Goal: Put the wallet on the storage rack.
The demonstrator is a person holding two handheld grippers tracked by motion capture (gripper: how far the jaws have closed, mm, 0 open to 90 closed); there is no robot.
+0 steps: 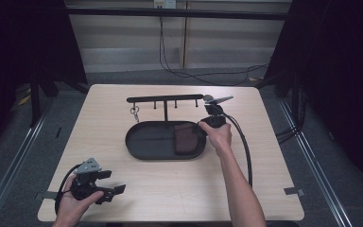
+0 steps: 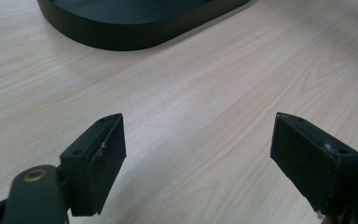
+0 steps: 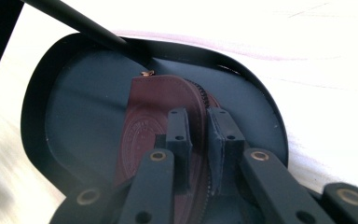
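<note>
Fingers of the right gripper stand nearly together, a narrow gap between the pads, directly over the brown leather pouch; they may be pinching its zippered edge, but whether the pads actually press on it I cannot tell. The pouch lies flat in the right end of the black oval tray, its zip curving along the side under the fingers and its small brass pull at the far end, toward the tray's upright post. Its long axis runs away from the gripper, roughly across the tray's width as seen from above. The right gripper leans in from the tray's right rim, so this hand is plainly the nearer one. The left gripper rests at the near left corner of the bench, well apart from the tray, its fingers spread wide with nothing between them. A key ring hangs from the hook bar.
</note>
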